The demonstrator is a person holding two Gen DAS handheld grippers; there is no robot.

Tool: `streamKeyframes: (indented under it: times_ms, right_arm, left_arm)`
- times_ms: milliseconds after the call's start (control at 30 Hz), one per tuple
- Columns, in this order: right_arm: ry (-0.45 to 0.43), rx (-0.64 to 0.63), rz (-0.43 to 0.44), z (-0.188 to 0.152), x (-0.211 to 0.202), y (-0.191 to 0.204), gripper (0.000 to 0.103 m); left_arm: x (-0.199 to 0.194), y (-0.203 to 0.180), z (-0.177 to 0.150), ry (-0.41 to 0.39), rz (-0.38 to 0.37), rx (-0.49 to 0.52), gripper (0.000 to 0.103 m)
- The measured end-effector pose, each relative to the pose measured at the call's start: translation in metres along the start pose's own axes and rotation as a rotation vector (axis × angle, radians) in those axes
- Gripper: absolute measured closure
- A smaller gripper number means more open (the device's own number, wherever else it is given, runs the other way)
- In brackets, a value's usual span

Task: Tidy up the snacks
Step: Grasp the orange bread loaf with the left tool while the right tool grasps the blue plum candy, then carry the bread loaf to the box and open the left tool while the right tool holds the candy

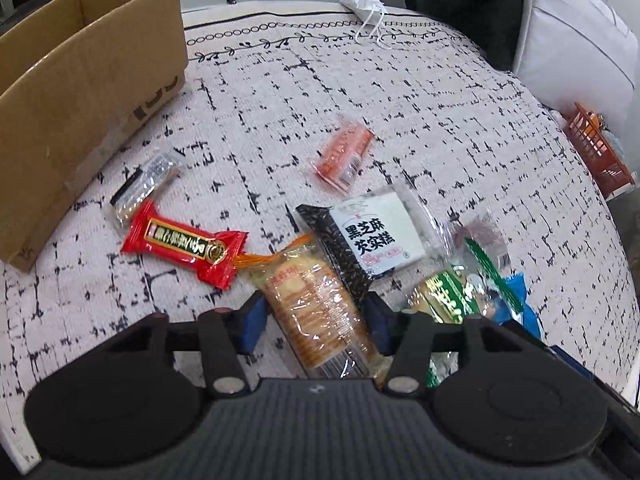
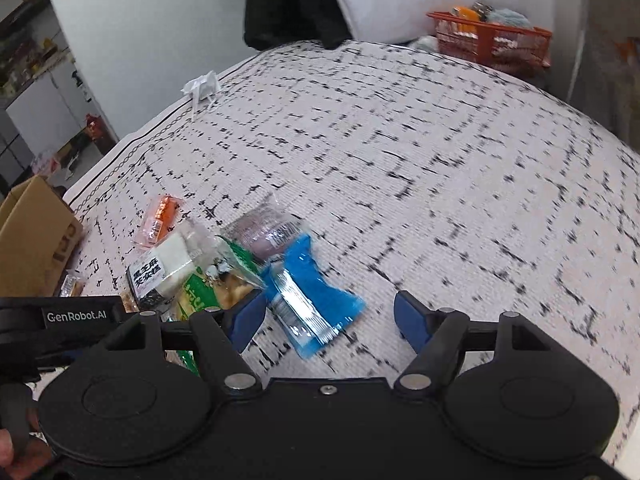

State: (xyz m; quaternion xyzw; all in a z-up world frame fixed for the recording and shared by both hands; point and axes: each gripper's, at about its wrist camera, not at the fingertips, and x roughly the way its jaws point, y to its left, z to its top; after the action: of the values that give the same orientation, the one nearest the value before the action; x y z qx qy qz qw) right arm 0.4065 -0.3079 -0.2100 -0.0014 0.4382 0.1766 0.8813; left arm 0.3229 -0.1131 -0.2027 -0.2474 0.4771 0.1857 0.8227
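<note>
Altogether eight snack packets lie on the patterned table (image 1: 400, 92), beside one cardboard box (image 1: 80, 80) at ten o'clock in the left wrist view. The left tool (image 1: 314, 316) straddles one clear cracker pack (image 1: 316, 312), blue pads close on either side; whether they press it cannot be told. Around it: one red bar (image 1: 180, 244) at nine o'clock, one silver packet (image 1: 140, 188), one pink packet (image 1: 344, 154) at twelve, one black-and-white sesame cake (image 1: 368, 236), one purple-filled pack (image 1: 480, 236), one green packet (image 1: 460, 296). The right tool (image 2: 330, 320) stands spread, one blue packet (image 2: 308, 300) lying just inside its left finger (image 2: 250, 316). One orange basket (image 2: 492, 42) sits at one o'clock.
</note>
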Motion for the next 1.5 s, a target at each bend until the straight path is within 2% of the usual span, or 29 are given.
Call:
streamKeyframes:
  times_ms: [200, 233, 367, 400, 433, 600, 933, 1200, 1300, 1500]
  right_arm:
    - [-0.010, -0.067, -0.015, 0.004, 0.011, 0.010, 0.032]
    - [-0.009, -0.069, -0.018, 0.004, 0.011, 0.010, 0.035]
    - [0.011, -0.073, -0.001, 0.003, 0.007, 0.012, 0.060]
    - [0.020, -0.073, 0.001, 0.003, 0.005, 0.012, 0.063]
    - [0.030, -0.074, 0.004, 0.003, 0.003, 0.013, 0.072]
    - [0.033, -0.054, -0.008, 0.003, -0.011, 0.015, 0.074]
    - [-0.044, -0.017, 0.015, 0.009, -0.051, 0.026, 0.075]
    - [-0.089, -0.032, 0.103, 0.010, -0.076, 0.057, 0.075]
    - [-0.107, 0.014, 0.150, 0.014, -0.082, 0.058, 0.075]
    - [-0.139, 0.032, 0.157, 0.017, -0.095, 0.064, 0.075]
  left_arm:
    - [-0.003, 0.005, 0.005, 0.004, 0.003, 0.020, 0.057]
    - [-0.005, 0.008, 0.006, 0.004, 0.001, 0.018, 0.057]
    - [-0.014, 0.017, 0.008, 0.000, -0.007, 0.019, 0.058]
    - [-0.017, 0.019, 0.009, -0.003, -0.012, 0.017, 0.058]
    - [-0.020, 0.020, 0.009, -0.006, -0.018, 0.015, 0.058]
    - [-0.039, 0.025, 0.008, -0.032, -0.047, 0.039, 0.059]
    - [-0.079, 0.036, 0.006, -0.079, -0.092, 0.063, 0.059]
    - [-0.109, 0.047, 0.014, -0.134, -0.088, 0.078, 0.060]
    - [-0.120, 0.054, 0.020, -0.157, -0.082, 0.081, 0.060]
    - [-0.139, 0.066, 0.032, -0.184, -0.081, 0.089, 0.061]
